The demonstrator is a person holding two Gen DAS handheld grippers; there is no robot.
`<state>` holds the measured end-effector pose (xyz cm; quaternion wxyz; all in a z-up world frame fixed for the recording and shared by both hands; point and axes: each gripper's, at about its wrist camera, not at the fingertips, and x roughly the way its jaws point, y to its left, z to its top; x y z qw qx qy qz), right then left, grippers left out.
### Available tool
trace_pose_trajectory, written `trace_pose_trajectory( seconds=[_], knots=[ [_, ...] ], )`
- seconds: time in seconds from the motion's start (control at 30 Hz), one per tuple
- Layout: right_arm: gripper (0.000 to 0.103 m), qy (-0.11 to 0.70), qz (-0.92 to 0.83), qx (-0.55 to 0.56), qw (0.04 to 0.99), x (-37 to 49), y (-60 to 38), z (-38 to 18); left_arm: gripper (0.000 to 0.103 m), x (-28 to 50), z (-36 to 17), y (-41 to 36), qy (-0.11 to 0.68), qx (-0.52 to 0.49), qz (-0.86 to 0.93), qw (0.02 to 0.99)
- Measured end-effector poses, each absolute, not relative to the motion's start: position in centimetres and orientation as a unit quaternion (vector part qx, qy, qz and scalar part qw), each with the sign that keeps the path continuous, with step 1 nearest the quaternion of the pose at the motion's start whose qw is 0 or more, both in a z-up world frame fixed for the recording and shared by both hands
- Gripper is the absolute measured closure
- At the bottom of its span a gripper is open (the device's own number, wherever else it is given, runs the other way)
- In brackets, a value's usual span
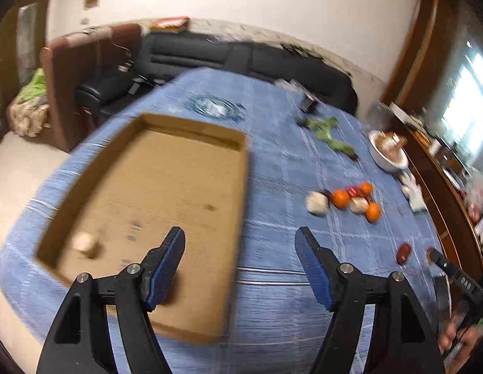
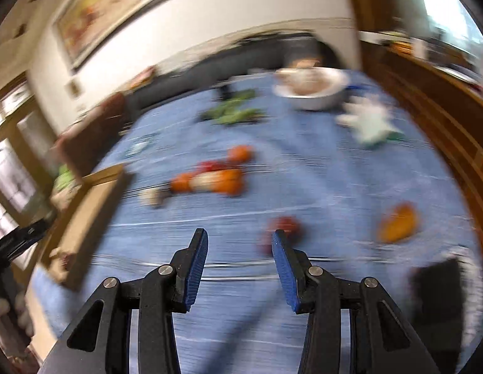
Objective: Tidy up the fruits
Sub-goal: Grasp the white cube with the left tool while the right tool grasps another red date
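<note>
On blue tablecloth (image 1: 272,162): cardboard tray (image 1: 141,143) at left, one pale fruit (image 1: 85,243) inside near corner. Fruit cluster (image 1: 350,201), oranges and pale pieces, right of tray. Left gripper (image 1: 239,243) above tray edge, jaws wide, empty. Right gripper (image 2: 239,243) jaws wide, empty; blurred red fruit (image 2: 286,227) just ahead.

Almost no text can be read in these pictures. In the left wrist view, at the lower right of the frame, the black arm of the right gripper (image 1: 453,272) carries small pale letters that look like "DAS", but they are tilted and blurred, so the reading is not sure. On the floor of the cardboard box (image 1: 166,187), near the lower middle, there are a few small dark printed marks, too smeared to read. The right wrist view is strongly blurred and shows no readable text.
</note>
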<state>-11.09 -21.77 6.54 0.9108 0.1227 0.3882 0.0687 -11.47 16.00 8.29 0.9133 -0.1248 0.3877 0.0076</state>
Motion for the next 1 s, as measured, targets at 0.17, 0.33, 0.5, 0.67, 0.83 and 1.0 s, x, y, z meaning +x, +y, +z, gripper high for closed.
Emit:
trace_pose_trajectory(
  seconds=[0.17,0.33,0.5,0.67,0.83,1.0],
  knots=[
    [0.056,0.394,0.011,0.134,0.909,-10.2,-26.1,5.3,0.031,-9.5,6.7,12.3,0.415,-0.107,-0.030,0.903],
    [0.056,0.404,0.020,0.163,0.900,-8.4,-27.0,4.1,0.031,-8.2,5.5,10.2,0.433,-0.090,-0.042,0.896],
    [0.056,0.415,0.091,0.157,0.892,-7.2,-23.5,2.9,0.031,-5.8,4.7,9.7,0.443,-0.090,-0.040,0.891],
    [0.056,0.430,0.101,0.129,0.888,-5.3,-20.1,1.7,0.031,-2.0,3.2,8.6,0.458,-0.082,-0.038,0.884],
    [0.057,0.443,0.089,0.095,0.887,-4.5,-18.6,0.9,0.031,1.4,1.6,7.4,0.468,-0.075,-0.041,0.879],
    [0.071,0.448,0.083,0.096,0.885,-4.6,-18.8,0.4,0.040,3.2,1.0,5.9,0.463,-0.051,-0.045,0.883]
  ],
)
